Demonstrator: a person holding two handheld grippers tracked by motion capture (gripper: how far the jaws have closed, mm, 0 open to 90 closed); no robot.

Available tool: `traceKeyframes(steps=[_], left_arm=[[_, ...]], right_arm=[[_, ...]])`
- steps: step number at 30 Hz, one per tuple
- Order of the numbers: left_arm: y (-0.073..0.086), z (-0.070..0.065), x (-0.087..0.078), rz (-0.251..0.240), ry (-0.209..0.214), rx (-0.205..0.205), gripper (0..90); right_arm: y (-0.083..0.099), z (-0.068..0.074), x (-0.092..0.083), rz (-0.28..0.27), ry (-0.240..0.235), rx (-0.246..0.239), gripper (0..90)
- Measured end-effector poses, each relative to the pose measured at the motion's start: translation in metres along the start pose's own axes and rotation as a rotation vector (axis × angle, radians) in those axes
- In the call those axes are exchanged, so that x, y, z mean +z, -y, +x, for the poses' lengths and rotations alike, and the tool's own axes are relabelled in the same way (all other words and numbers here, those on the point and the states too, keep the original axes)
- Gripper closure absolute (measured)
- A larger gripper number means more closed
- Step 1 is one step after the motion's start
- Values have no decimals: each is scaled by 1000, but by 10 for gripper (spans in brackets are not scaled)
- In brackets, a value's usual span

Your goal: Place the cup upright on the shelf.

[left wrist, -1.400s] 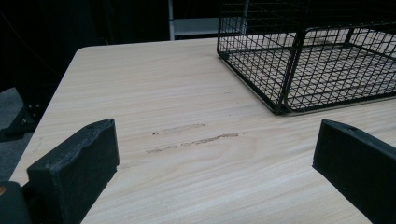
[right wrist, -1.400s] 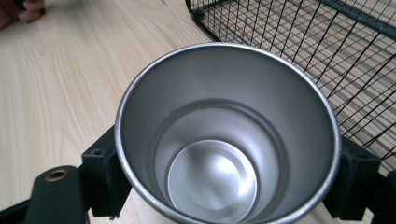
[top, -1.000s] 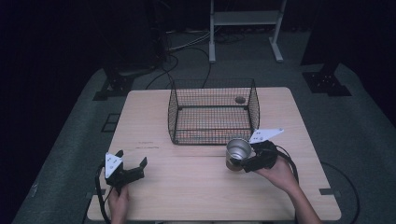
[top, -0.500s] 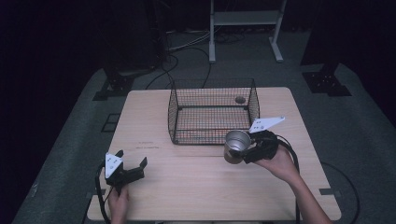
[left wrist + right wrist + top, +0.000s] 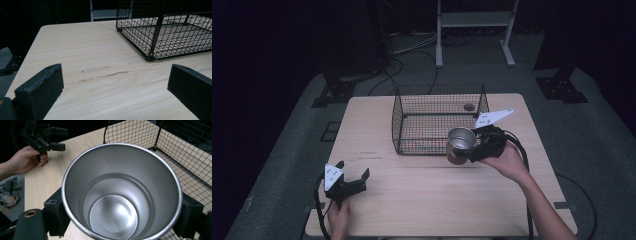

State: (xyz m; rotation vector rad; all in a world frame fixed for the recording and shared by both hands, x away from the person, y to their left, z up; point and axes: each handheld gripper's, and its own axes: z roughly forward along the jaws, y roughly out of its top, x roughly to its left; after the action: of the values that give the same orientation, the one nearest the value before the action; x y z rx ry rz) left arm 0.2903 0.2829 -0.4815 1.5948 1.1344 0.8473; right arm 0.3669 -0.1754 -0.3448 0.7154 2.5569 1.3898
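**Cup carry toward wire basket**

Cup, a shiny round stainless-steel one (image 5: pixel 460 144), is hanging in the right gripper (image 5: pixel 477 150), jaws closed on its wall from both sides, mouth open and empty in the right gripper view (image 5: pixel 120 195). It is sitting above the light wooden table (image 5: pixel 432 200), just at the near right corner of the black wire-mesh basket (image 5: pixel 437 120), apparently lifted clear of the wood, though contact is hard to tell.

Likely step: placing the cup into the basket. To do it well, the right hand (image 5: pixel 507 162) is needing to raise the cup over the basket's near rim before moving far, then lower it straight onto the mesh floor, keeping it upright. The grip is on smooth metal, so a slip is possible; a slow, level move is best, releasing only once the base is resting.

Left gripper (image 5: pixel 347 181) is idling at the near left of the table, jaws spread wide with nothing between them (image 5: pixel 115 100), well apart from the basket.
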Motion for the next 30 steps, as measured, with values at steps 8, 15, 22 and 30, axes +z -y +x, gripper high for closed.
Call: traceKeyframes(steps=[8, 15, 22, 30], left_arm=[[0, 0, 0, -2, -1, -4, 0], [0, 1, 0, -3, 1, -7, 0], [0, 1, -1, -4, 2, -10, 0], [0, 1, -1, -4, 2, -10, 0]], right_arm=[[-18, -6, 3, 3, 2, -7, 180], [-35, -10, 5, 5, 3, -20, 180], [-50, -14, 9, 12, 13, -39, 180], [-63, -21, 11, 0, 15, -34, 180]])
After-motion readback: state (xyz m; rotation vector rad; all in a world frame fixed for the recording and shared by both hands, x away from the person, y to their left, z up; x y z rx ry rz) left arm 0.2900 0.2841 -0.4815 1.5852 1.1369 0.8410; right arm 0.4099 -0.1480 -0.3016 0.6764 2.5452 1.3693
